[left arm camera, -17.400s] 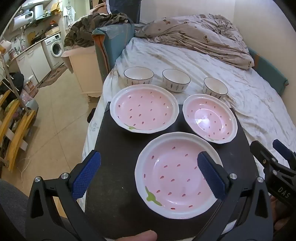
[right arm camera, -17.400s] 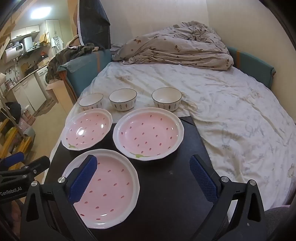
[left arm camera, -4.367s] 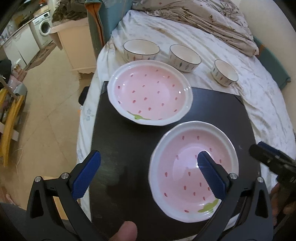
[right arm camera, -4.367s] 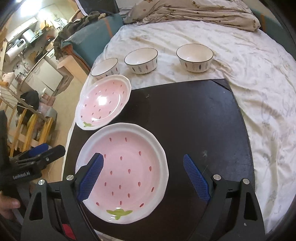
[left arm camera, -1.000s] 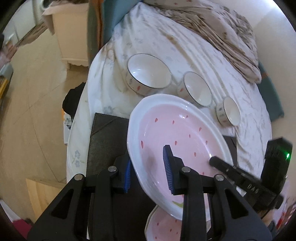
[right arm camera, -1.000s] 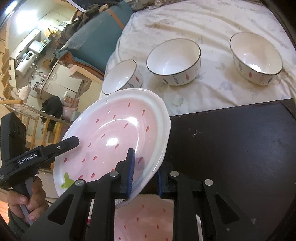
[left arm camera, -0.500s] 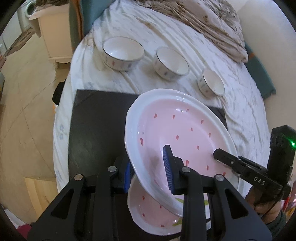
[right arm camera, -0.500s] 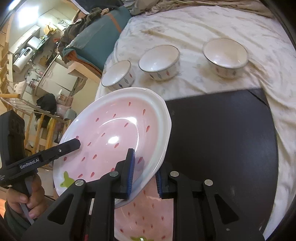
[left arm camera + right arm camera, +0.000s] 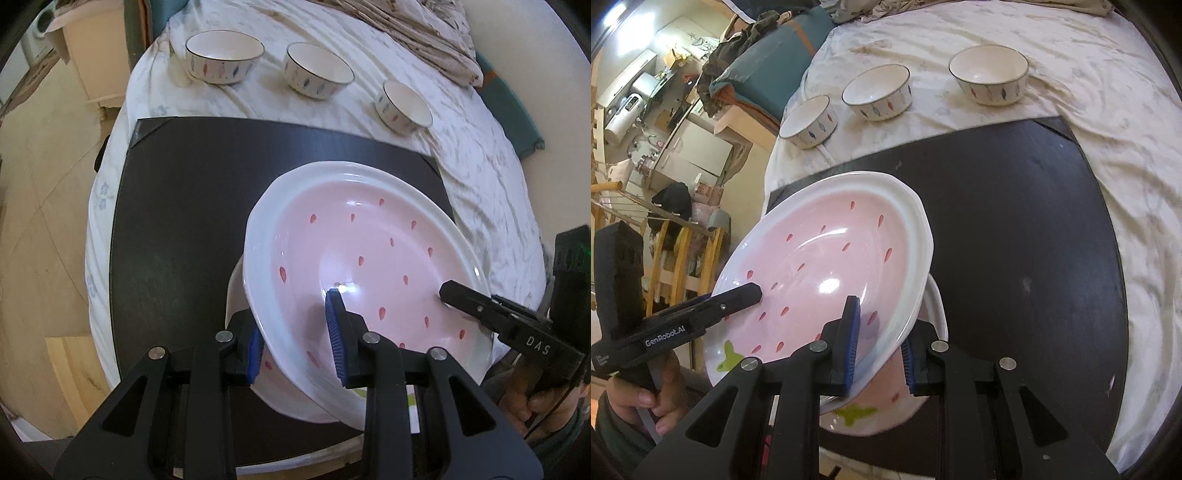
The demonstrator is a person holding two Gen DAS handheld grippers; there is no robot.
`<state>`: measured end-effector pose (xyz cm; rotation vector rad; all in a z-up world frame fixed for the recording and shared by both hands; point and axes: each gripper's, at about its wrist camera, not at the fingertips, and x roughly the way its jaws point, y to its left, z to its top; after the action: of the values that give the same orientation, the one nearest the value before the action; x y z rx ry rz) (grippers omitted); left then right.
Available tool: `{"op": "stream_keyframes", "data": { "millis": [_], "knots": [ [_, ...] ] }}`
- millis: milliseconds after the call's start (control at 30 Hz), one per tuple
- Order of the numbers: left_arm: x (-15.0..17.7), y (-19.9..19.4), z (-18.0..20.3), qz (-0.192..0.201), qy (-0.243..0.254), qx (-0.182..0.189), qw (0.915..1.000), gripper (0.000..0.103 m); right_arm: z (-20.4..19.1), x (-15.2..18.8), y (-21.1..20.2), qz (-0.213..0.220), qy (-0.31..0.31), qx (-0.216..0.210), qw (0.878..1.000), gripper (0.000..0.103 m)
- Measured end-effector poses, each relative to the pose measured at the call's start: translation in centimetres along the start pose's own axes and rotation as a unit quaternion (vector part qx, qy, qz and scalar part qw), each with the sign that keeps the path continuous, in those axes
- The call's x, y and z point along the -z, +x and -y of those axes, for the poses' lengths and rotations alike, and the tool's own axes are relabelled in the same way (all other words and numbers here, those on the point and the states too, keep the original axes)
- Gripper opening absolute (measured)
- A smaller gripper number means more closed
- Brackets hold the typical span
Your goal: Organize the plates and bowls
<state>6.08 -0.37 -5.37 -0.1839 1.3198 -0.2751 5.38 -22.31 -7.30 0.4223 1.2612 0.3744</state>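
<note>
Between both grippers: tilted pink plate (image 9: pixel 369 258), red-speckled, white-rimmed.

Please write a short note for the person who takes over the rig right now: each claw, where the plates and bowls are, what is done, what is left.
Left claw: shut on the rim of the lifted pink plate.
Right claw: shut on the opposite rim of the same plate.
The plate hangs tilted, just above the plate stack on the black board, not yet set down.
Three bowls stand apart in a row on the bedsheet.
Done: other plates stacked.
Left: lower this plate onto the stack, release, then probably gather the bowls.
</note>
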Motion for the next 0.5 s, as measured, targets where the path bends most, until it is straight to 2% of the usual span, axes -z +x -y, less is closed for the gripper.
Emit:
{"op": "stream_keyframes", "data": {
  "millis": [233,433,500],
  "knots": [
    [1.3,0.6,0.9,0.000,0.021,-0.024,0.9995,0.027,0.6,2.3,0.1,-0.012,0.003,0.007,1.000,0.023],
    [1.7,1.9,1.8,-0.009,0.044,-0.042,0.9981,0.027,2.0,4.3,0.4,-0.009,0.019,-0.004,1.000,0.023],
    [1.7,2.2,1.7,-0.011,0.037,-0.045,0.9983,0.027,2.6,4.8,0.7,-0.012,0.034,-0.009,0.999,0.023]
  ]
}}
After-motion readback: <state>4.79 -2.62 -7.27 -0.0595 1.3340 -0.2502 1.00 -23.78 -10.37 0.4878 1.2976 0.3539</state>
